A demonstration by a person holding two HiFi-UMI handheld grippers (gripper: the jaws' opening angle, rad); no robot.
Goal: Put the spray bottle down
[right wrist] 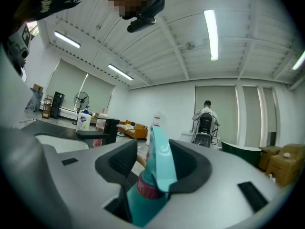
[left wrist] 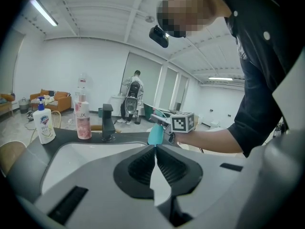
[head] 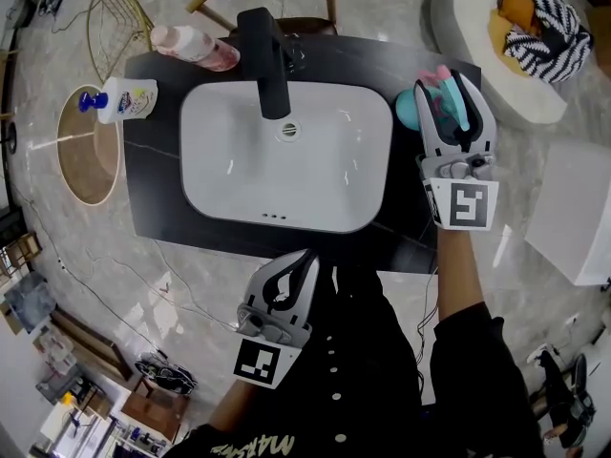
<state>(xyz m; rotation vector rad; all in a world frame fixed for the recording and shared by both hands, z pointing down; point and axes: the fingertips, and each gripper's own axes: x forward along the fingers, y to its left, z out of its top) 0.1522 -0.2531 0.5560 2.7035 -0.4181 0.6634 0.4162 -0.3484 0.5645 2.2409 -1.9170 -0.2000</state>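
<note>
A teal spray bottle (head: pixel 408 113) with a pink collar stands on the black counter (head: pixel 430 241), just right of the white basin (head: pixel 286 184). My right gripper (head: pixel 447 89) reaches level around the bottle's head. In the right gripper view the bottle (right wrist: pixel 155 175) rises between the jaws; a gap shows beside the left pad, so the gripper (right wrist: pixel 157 151) is open. My left gripper (head: pixel 294 259) hangs shut and empty at the counter's front edge, close to my body. In the left gripper view its pads (left wrist: pixel 164 163) meet, and the bottle (left wrist: pixel 155 135) shows beyond them.
A black faucet (head: pixel 267 60) stands behind the basin. A pink LUX bottle (head: pixel 196 46) and a white pump soap bottle (head: pixel 124 98) sit at the counter's far left. A wire basket (head: pixel 116 17) and a round wooden stool (head: pixel 88 151) lie beyond. A white tub (head: pixel 496 84) is at right.
</note>
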